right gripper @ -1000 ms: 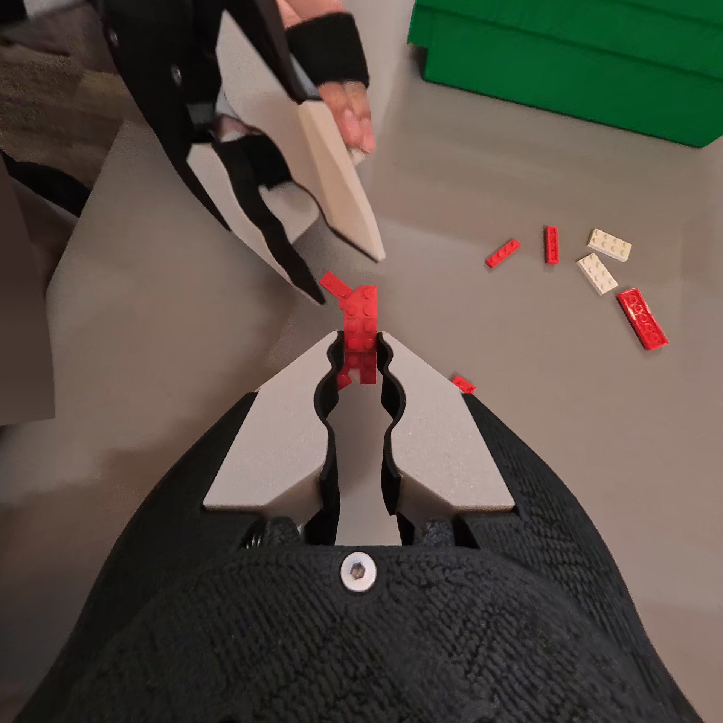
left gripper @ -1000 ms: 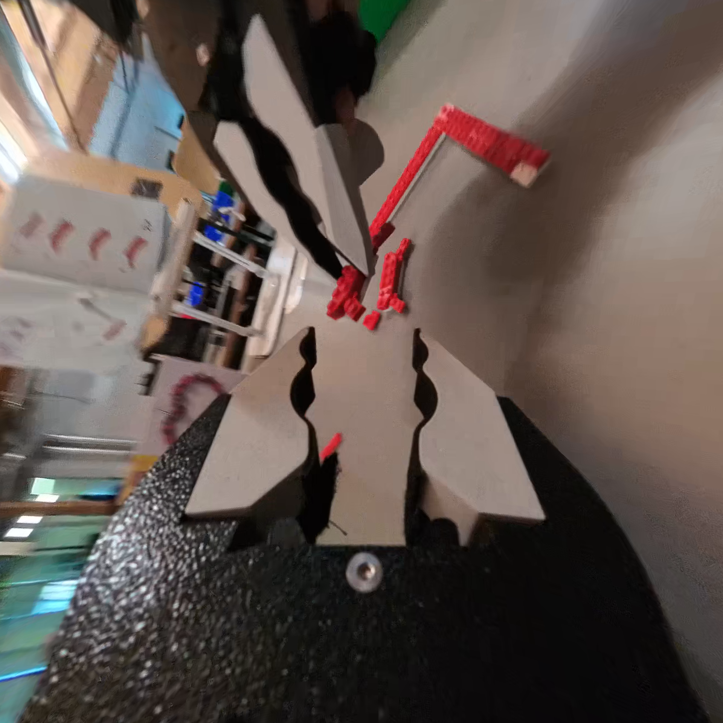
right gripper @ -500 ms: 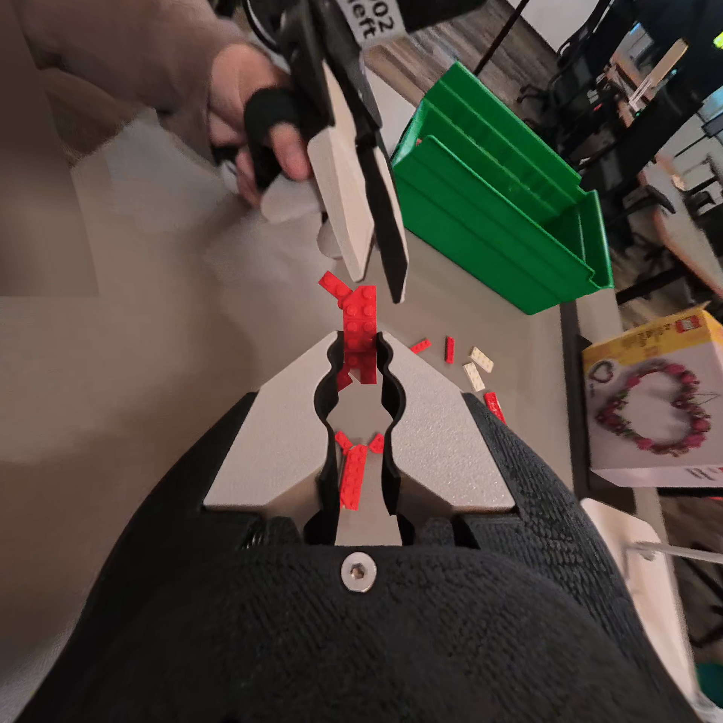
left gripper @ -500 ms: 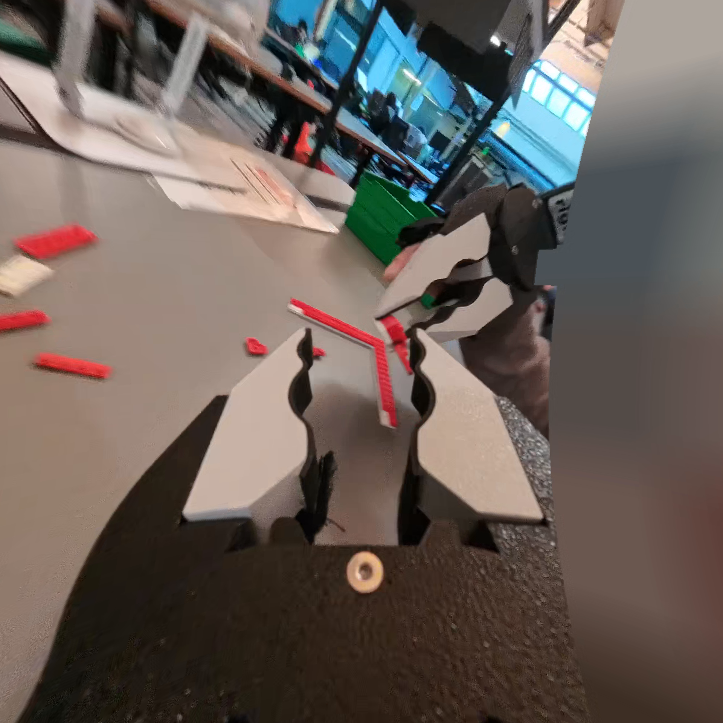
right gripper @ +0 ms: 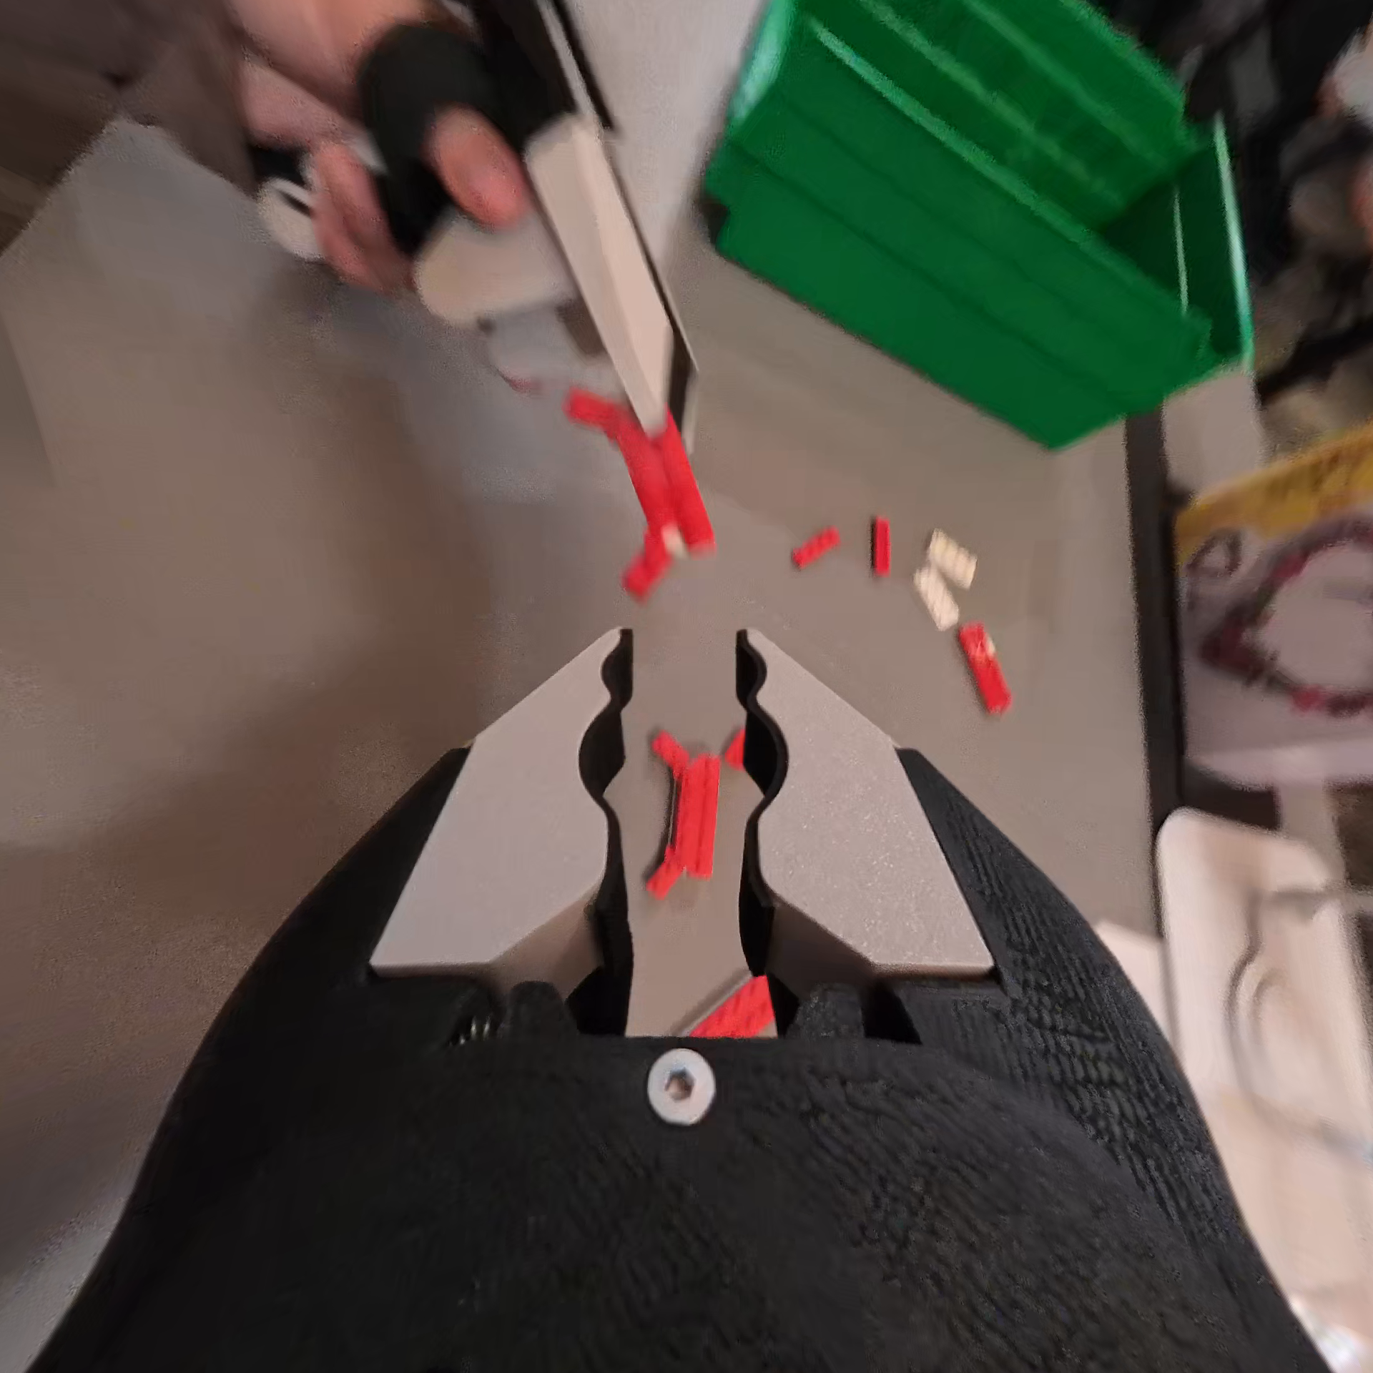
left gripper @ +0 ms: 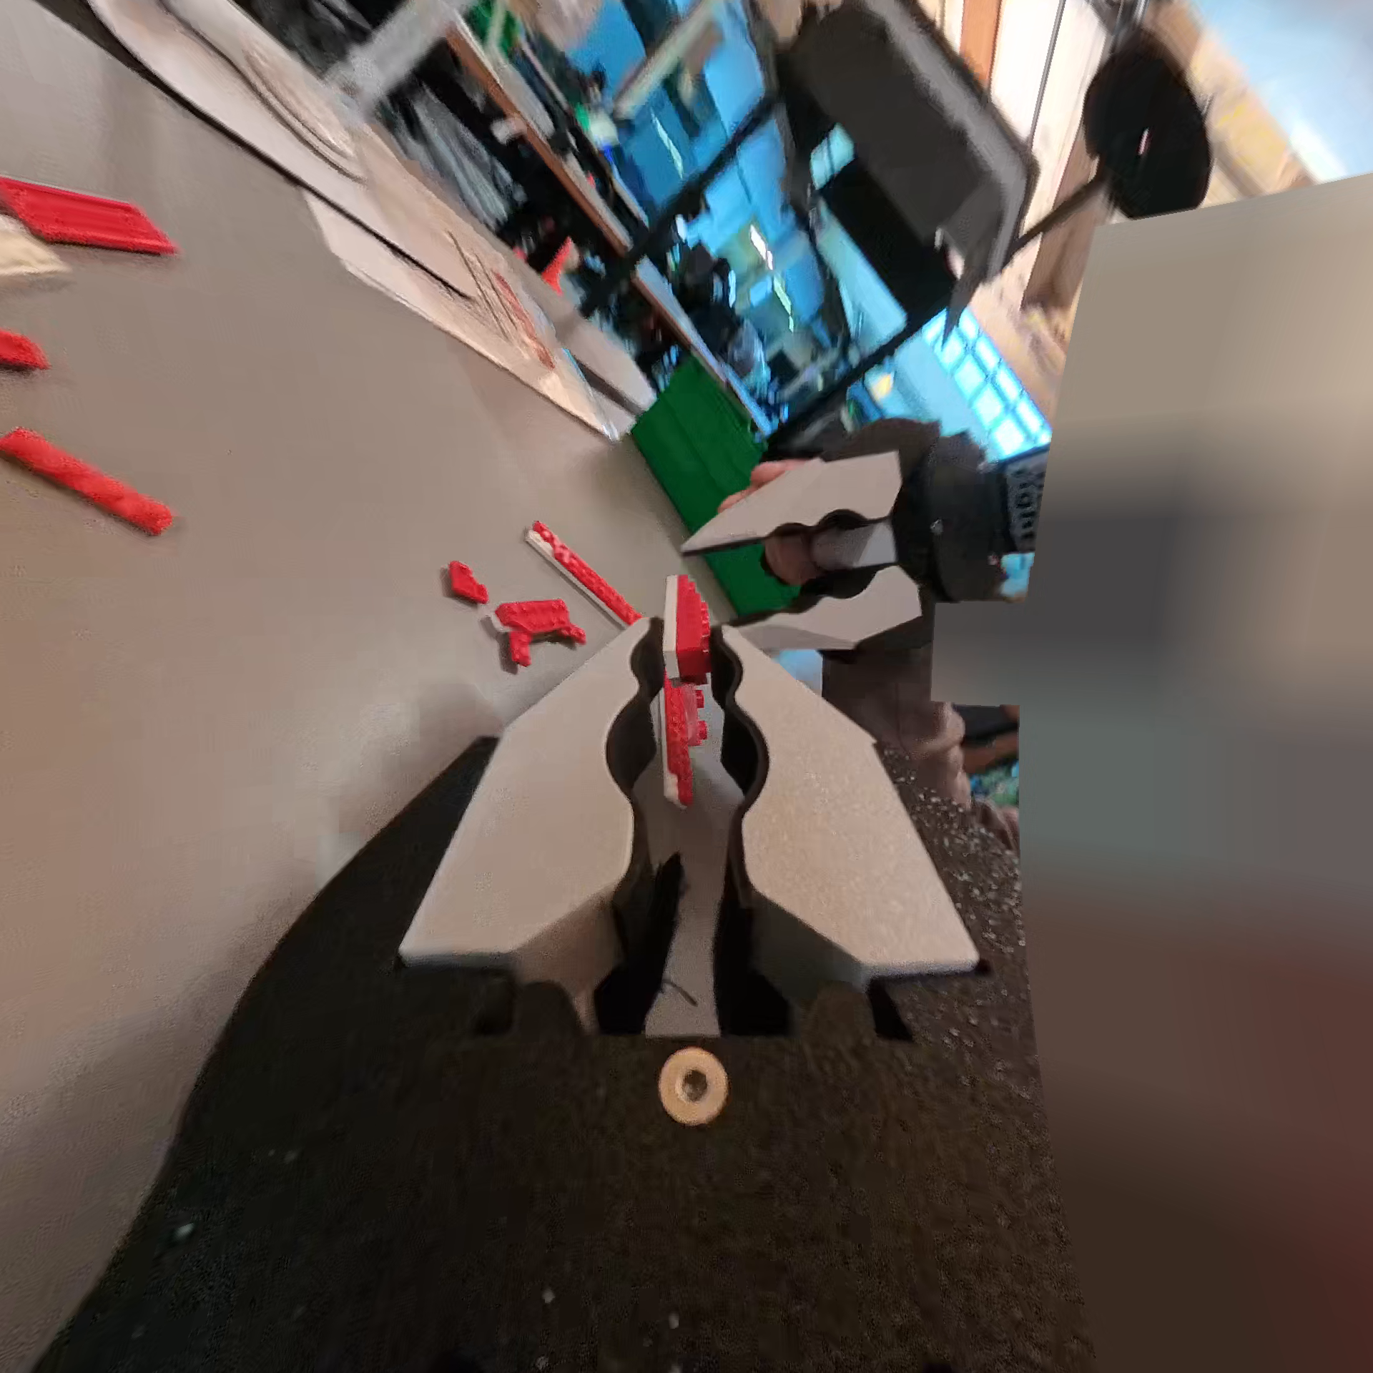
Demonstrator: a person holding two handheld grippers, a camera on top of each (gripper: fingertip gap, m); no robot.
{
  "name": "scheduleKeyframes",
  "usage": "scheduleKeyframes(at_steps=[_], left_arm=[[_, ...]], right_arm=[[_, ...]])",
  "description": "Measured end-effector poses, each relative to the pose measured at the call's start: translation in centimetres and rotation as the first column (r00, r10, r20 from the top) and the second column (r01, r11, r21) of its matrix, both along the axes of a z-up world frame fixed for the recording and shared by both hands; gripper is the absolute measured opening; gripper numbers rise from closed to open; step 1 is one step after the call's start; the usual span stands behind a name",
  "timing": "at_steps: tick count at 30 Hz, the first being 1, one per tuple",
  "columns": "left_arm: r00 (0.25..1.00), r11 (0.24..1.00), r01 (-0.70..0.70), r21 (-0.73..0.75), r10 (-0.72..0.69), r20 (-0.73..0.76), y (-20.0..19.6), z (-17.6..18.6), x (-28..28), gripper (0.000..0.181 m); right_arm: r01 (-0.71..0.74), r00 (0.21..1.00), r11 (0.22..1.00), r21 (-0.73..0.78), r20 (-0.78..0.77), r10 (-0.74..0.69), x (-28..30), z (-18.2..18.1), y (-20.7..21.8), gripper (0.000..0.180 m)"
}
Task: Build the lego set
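My left gripper [left gripper: 685, 640] is shut on a small red lego assembly [left gripper: 689, 617] with a white underside, held edge-up above the grey table [left gripper: 260, 594]. In the right wrist view the left gripper [right gripper: 665, 420] comes down from above with that assembly [right gripper: 669, 490] hanging from its tips. My right gripper [right gripper: 683, 635] is open and empty, just below the assembly. It shows open in the left wrist view [left gripper: 715, 588], just behind the held piece. Another red lego assembly [right gripper: 692, 813] lies on the table between my right fingers.
A long red and white strip [left gripper: 583, 576] and small red clusters [left gripper: 539, 624] lie on the table. Loose red plates [right gripper: 984, 669] and white plates [right gripper: 943, 576] lie right. Stacked green bins [right gripper: 966, 223] stand at the far right, a set box [right gripper: 1278, 594] beside them. Left tips to right tips: about 6 cm.
The right gripper has opened and let go of the red assembly. The left gripper has closed on it and now holds it. Both views have swung and are blurred.
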State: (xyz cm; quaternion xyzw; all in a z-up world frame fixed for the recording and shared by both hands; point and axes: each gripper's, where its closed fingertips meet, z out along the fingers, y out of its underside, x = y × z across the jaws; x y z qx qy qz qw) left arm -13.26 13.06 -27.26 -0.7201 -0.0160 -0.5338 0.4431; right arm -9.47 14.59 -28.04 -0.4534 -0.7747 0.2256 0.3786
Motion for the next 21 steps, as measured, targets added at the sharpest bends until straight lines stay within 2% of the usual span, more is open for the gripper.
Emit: scheduleKeyframes(at_steps=[3,6,8,15,21], left_arm=[[0.988,0.994,-0.1,-0.037,0.103,0.117,-0.4,-0.6,-2.1,0.01],[0.975,0.987,-0.144,-0.064,0.153,0.163,-0.4,-1.3,-3.1,0.01],[0.973,0.988,-0.14,-0.065,0.149,0.176,-0.1,-1.5,-3.2,0.01],[0.972,0.99,-0.127,-0.068,0.137,0.19,1.8,-1.9,-3.7,0.01],[0.989,0.991,-0.052,-0.12,0.068,0.133,2.3,-3.2,-3.4,0.01]], right_arm=[[0.188,0.981,0.966,-0.178,0.073,-0.177,1.8,-2.0,3.3,0.028],[0.393,0.919,0.857,-0.335,0.128,-0.372,2.0,-4.7,6.2,0.028],[0.452,0.891,0.793,-0.408,0.178,-0.417,1.7,-6.5,6.3,0.029],[0.57,0.821,0.703,-0.426,0.262,-0.507,0.3,-8.5,7.1,0.031],[0.601,0.796,0.719,-0.349,0.339,-0.502,0.3,-9.1,7.0,0.016]])
